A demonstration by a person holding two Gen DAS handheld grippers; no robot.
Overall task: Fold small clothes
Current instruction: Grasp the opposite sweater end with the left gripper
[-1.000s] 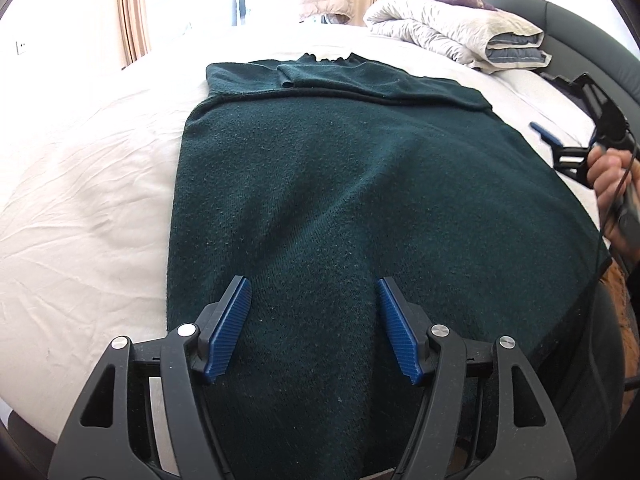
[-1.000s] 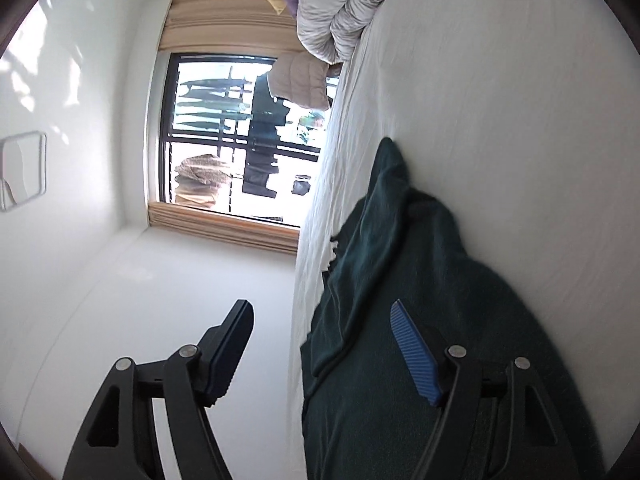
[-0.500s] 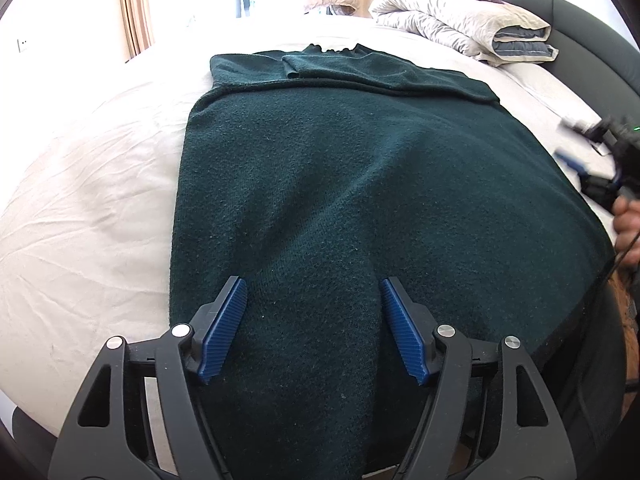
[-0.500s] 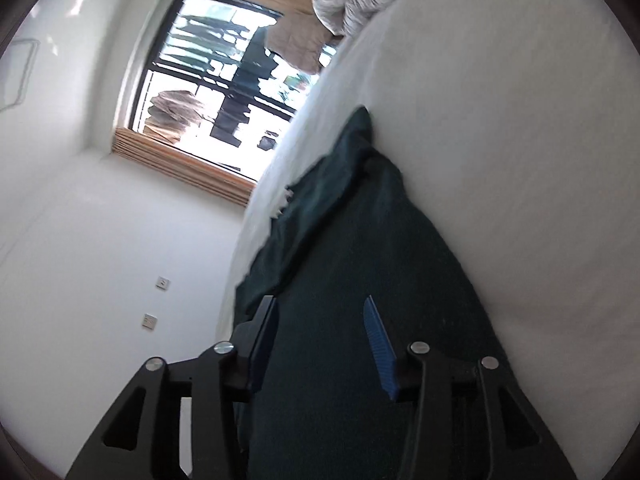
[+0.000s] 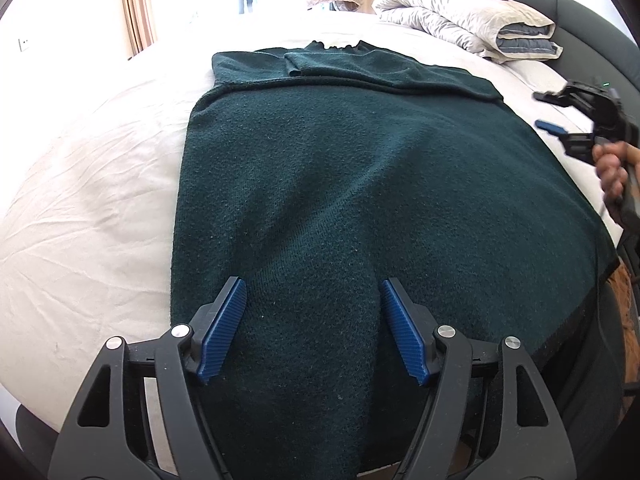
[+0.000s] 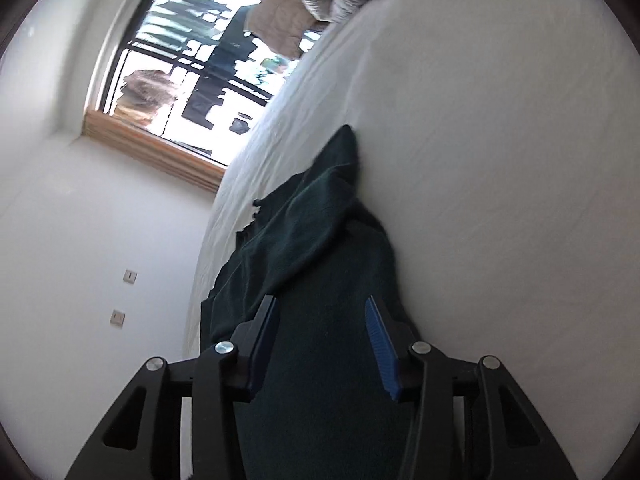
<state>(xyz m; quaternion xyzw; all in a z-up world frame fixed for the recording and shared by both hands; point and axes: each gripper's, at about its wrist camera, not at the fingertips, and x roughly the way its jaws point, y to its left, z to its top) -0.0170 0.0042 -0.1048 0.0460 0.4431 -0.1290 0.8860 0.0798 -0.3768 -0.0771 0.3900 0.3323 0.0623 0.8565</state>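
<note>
The left hand-held gripper [image 5: 312, 316] hovers with its blue pads wide apart over the near hem of the dark green sweater [image 5: 360, 184], gripping nothing. The right hand-held gripper [image 6: 320, 328], rolled sideways, also gapes empty over the sweater's right edge. The sweater lies flat on the white bed [image 5: 80, 200], sleeves folded across its top, with a rolled duvet [image 5: 472, 16] beyond.

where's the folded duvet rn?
In the left wrist view the folded duvet sits at the far right of the bed, beyond the green sweater, with purple and yellow pillows stacked behind it against the dark headboard.
</note>
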